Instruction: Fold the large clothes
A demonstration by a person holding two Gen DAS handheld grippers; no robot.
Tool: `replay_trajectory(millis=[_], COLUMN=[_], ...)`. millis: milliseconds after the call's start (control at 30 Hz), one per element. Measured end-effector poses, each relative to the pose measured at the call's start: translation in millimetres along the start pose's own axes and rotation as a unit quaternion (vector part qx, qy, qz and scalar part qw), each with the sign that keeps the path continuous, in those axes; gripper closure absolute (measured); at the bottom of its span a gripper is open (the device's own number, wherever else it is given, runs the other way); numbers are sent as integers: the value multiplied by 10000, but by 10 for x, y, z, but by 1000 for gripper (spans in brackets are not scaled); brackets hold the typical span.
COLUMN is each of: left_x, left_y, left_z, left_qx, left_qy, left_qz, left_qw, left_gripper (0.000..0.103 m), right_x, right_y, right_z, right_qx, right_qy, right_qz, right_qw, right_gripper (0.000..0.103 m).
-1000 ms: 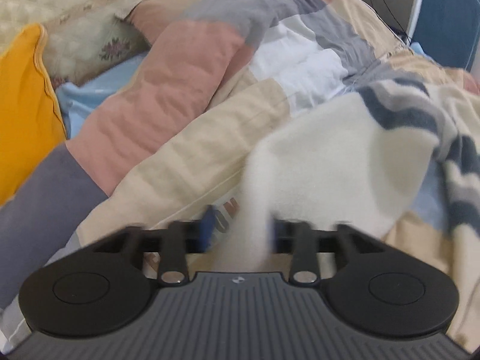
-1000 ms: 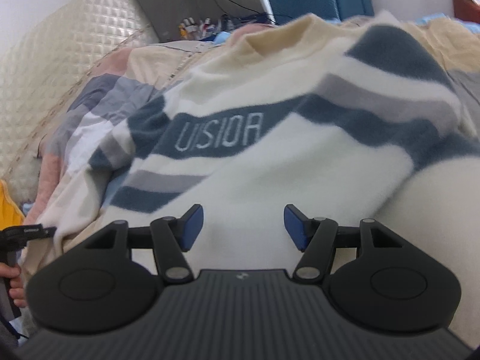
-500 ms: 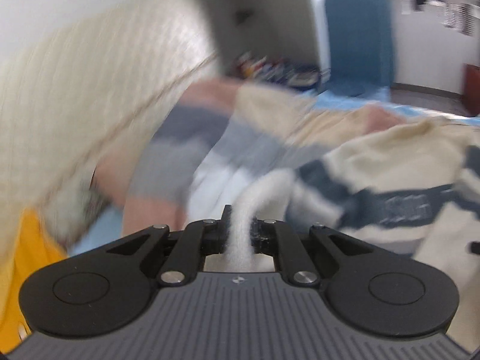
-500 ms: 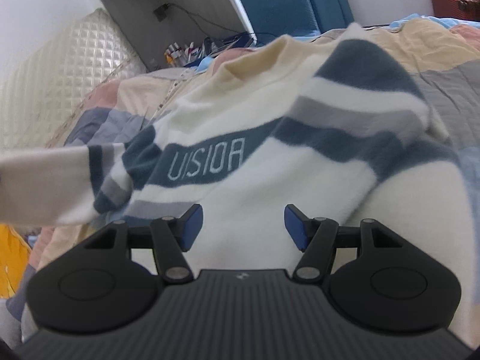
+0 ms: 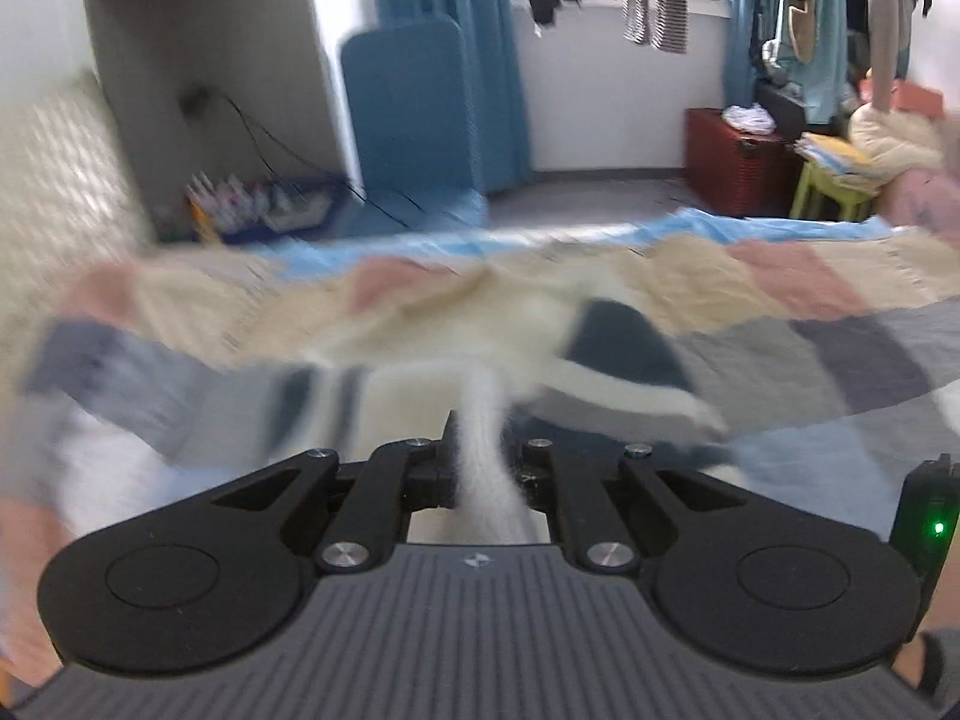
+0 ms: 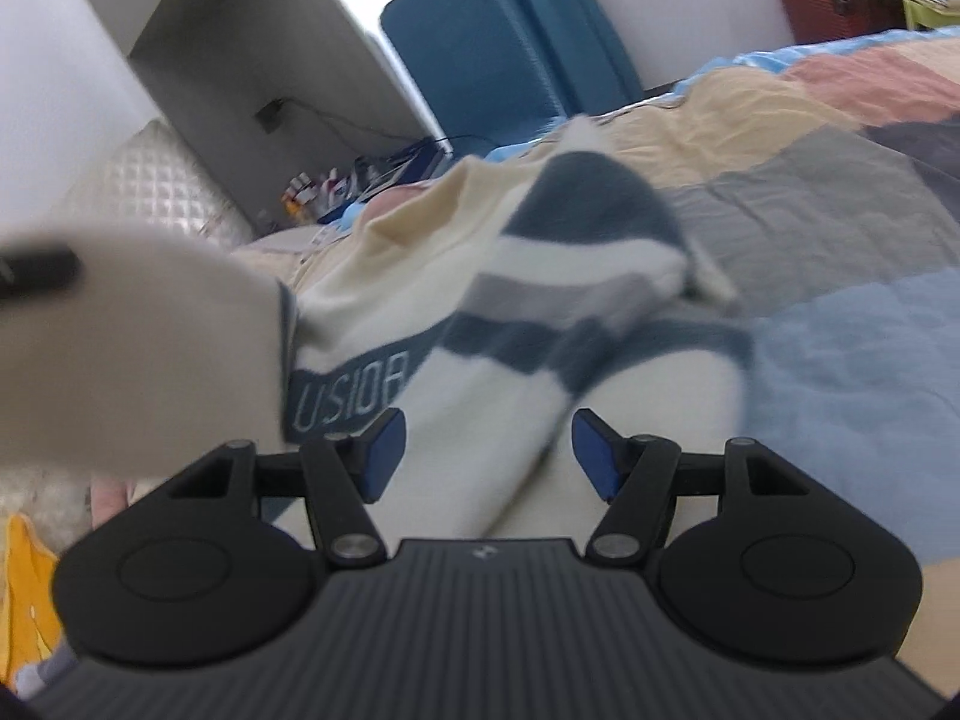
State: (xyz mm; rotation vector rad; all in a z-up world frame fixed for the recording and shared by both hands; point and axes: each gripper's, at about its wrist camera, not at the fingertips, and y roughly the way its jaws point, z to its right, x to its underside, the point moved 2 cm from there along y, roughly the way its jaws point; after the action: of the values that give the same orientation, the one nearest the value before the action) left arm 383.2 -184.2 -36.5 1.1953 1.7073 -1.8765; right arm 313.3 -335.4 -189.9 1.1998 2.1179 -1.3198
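Currently the left hand-held gripper (image 5: 480, 462) is clamped tight on a thin fold of the cream sweater (image 6: 492, 324), fabric bunched up between the pressed-together jaws and running toward the camera. Left view is heavily motion-blurred. Rest of the sweater trails away from that pinch and lies across the patchwork quilt (image 5: 810, 324) on the bed, dark blue and grey stripes visible.

Right hand-held gripper (image 6: 487, 450) is spread, blue pads (image 6: 591, 456) apart, jaws just been opening a bit further. Sweater body sits between and just beyond the pads, but they aren't pressing on it. Band with lettering "USIOR" shows just far-left of the left pad. One sleeve end is lifted at the left of the right view, blurred, with something dark at its tip; can't tell what.

Background: quilted headboard (image 6: 150, 180) far left, blue chair (image 5: 414, 114) beyond the bed, dark red box (image 5: 735, 162) far right, clothes hanging (image 5: 654, 6) along the far wall. Yellow pillow (image 6: 24, 576) at the near-left edge in the right view.
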Motion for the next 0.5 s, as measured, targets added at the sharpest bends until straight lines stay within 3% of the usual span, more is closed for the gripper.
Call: replay_trajectory(millis=[233, 300, 333, 367, 500], left_x=[421, 503, 536, 574, 742], left_y=[433, 466, 468, 429, 280], left_z=[230, 152, 94, 27, -287], left_qx=[693, 931, 1050, 1159, 1429], left_qy=[-711, -964, -1103, -1246, -1559], left_qz=[-262, -247, -202, -137, 168], left_qw=[9947, 9907, 9881, 9853, 9772], left_gripper=[90, 70, 48, 37, 36], right_x=[-36, -43, -54, -70, -142], right_y=[-149, -185, -204, -226, -333], right_z=[152, 148, 151, 157, 156], right_qx=[8, -28, -48, -51, -261], right_qy=[371, 380, 402, 430, 616], right_qz=[156, 203, 240, 274, 406], right_qw=[9992, 9991, 9989, 9987, 9969], right_gripper=[38, 38, 38, 38, 38])
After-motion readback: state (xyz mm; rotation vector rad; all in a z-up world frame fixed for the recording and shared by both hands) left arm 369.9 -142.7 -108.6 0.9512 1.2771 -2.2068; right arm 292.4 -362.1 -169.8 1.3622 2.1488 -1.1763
